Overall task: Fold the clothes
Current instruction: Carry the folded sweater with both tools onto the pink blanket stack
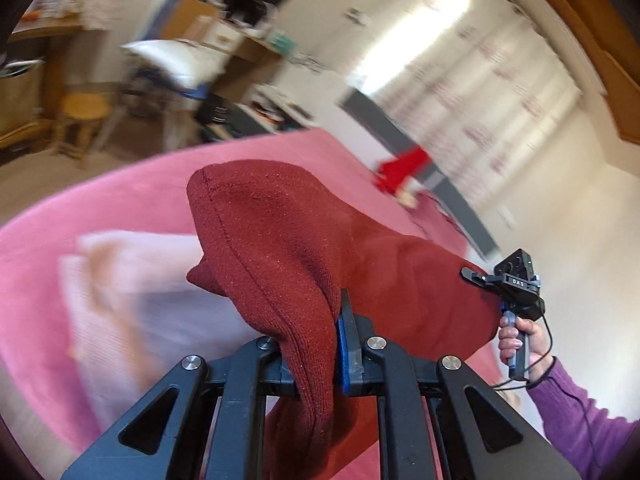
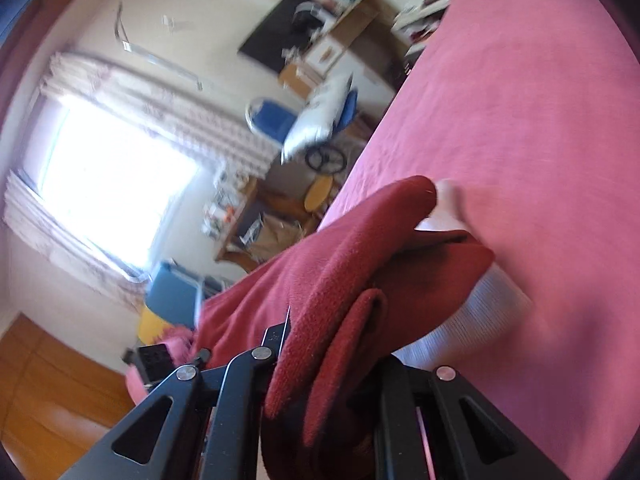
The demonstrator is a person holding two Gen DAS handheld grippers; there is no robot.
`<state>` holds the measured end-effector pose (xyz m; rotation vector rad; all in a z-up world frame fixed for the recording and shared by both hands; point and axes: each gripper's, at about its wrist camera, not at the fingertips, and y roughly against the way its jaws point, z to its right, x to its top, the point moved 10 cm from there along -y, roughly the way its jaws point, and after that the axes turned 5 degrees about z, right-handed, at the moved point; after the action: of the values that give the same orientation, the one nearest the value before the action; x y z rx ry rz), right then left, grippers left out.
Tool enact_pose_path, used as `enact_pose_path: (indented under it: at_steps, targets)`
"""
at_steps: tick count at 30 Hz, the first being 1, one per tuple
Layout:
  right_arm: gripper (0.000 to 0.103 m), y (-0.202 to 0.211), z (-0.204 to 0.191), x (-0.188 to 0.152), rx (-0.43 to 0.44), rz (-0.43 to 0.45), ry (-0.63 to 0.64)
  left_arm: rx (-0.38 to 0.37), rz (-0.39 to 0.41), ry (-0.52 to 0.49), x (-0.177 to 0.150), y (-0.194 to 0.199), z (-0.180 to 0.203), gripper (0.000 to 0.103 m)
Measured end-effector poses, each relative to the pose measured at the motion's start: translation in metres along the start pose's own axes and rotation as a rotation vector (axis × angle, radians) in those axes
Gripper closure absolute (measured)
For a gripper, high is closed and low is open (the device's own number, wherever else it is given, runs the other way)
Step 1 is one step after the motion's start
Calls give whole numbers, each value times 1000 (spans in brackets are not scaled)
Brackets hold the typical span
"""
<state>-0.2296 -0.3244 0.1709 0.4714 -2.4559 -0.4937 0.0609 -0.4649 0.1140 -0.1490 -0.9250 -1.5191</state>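
A dark red garment [image 1: 288,248] is held up off the bed [image 1: 120,200], pinched at one edge by the left hand-held gripper [image 1: 320,344] and at another by the right hand-held gripper [image 2: 320,352], whose jaws are pressed together on bunched fabric. A pale folded cloth [image 1: 140,288] (blurred, so its kind cannot be told) lies on the bed beneath. A carrying or spreading step is judged to be in hand; the next move would call for both edges being kept taut and level as the garment is lowered. The person's hand [image 1: 520,340] is seen gripping the right handle, with both tools raised and tilted above the bed.
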Motion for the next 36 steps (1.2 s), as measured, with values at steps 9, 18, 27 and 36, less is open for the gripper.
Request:
enact_pose_path:
  at_steps: [9, 18, 27, 36]
  targets:
    - [86, -147, 83, 4, -155, -157, -12, 133, 56, 166, -3, -28, -127, 87]
    - [83, -128, 94, 18, -140, -87, -23, 140, 145, 122, 14, 0, -131, 83]
    - [63, -138, 85, 14, -151, -207, -104, 333, 307, 52, 38, 42, -129, 82]
    - [58, -119, 99, 16, 18, -128, -350, 158, 219, -221, 22, -40, -25, 64]
